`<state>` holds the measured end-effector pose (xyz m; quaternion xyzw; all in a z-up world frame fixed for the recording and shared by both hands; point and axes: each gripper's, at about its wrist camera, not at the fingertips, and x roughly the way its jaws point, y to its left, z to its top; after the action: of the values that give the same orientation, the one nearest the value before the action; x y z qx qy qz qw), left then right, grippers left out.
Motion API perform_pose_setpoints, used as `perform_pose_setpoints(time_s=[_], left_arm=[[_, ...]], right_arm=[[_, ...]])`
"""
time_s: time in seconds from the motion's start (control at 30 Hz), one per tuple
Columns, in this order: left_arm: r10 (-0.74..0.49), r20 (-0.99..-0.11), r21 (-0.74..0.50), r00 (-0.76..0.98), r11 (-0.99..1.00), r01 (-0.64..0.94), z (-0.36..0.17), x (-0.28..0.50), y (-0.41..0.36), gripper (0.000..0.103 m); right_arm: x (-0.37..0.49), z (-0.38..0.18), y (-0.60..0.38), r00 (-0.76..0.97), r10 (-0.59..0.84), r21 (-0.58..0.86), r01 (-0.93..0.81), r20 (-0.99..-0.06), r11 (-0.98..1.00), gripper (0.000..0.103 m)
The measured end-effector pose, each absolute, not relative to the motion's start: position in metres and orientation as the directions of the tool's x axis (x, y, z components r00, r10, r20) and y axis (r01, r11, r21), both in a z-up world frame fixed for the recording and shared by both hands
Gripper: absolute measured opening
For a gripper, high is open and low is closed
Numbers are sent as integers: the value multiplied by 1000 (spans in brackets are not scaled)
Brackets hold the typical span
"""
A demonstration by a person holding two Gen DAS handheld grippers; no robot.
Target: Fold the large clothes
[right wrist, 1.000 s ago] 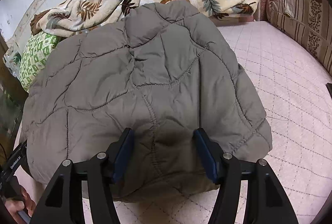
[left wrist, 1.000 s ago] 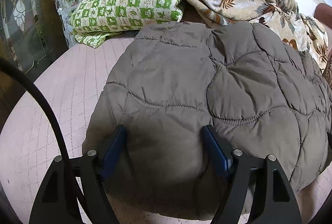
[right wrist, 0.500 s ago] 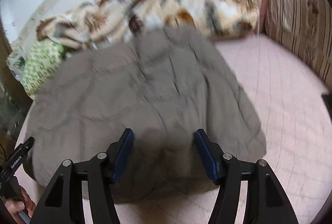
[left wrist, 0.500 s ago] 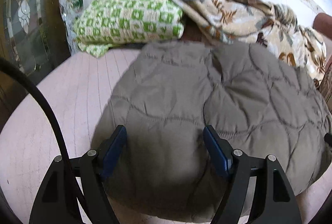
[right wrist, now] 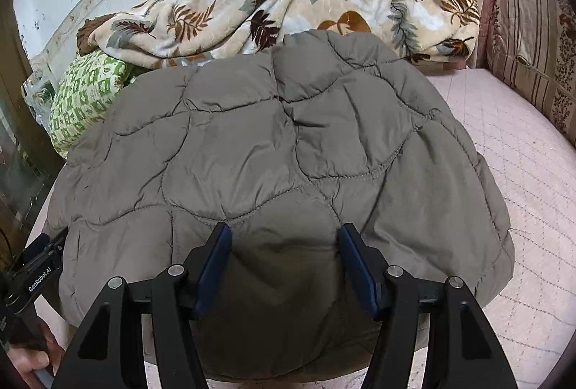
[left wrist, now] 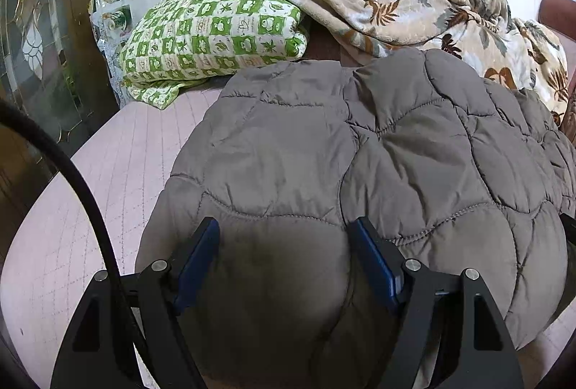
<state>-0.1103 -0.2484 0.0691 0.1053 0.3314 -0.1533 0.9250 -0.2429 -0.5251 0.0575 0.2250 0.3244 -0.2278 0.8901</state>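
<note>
A grey-brown quilted puffer jacket [left wrist: 360, 155] lies folded in a thick bundle on the pink bed sheet [left wrist: 118, 165]; it also fills the right wrist view [right wrist: 273, 144]. My left gripper [left wrist: 284, 227] is open, its jaws wide apart over the jacket's near left edge. My right gripper [right wrist: 284, 230] is open too, its jaws straddling the near edge of the jacket. The fabric bulges between both pairs of blue pads without being pinched. The left gripper's body [right wrist: 36, 266] shows at the left edge of the right wrist view.
A green-and-white checked pillow [left wrist: 212, 32] and a crumpled leaf-print blanket [right wrist: 288, 3] lie behind the jacket by the wall. A striped sofa cushion [right wrist: 532, 47] stands at the right. A glass door [left wrist: 32, 47] is at the left.
Both cameras shifted and blurred briefly, then settled; the jacket now sits a little farther off in both views. Both grippers stayed open throughout.
</note>
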Motion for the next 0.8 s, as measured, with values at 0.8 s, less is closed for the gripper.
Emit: perform_pose_setpoints(time_s=[0.8], left_arm=[[-214, -644, 95, 734, 930, 354, 68, -110, -250, 76]], right_arm=[[-241, 52, -522, 671, -265, 217, 544, -693, 810, 67]])
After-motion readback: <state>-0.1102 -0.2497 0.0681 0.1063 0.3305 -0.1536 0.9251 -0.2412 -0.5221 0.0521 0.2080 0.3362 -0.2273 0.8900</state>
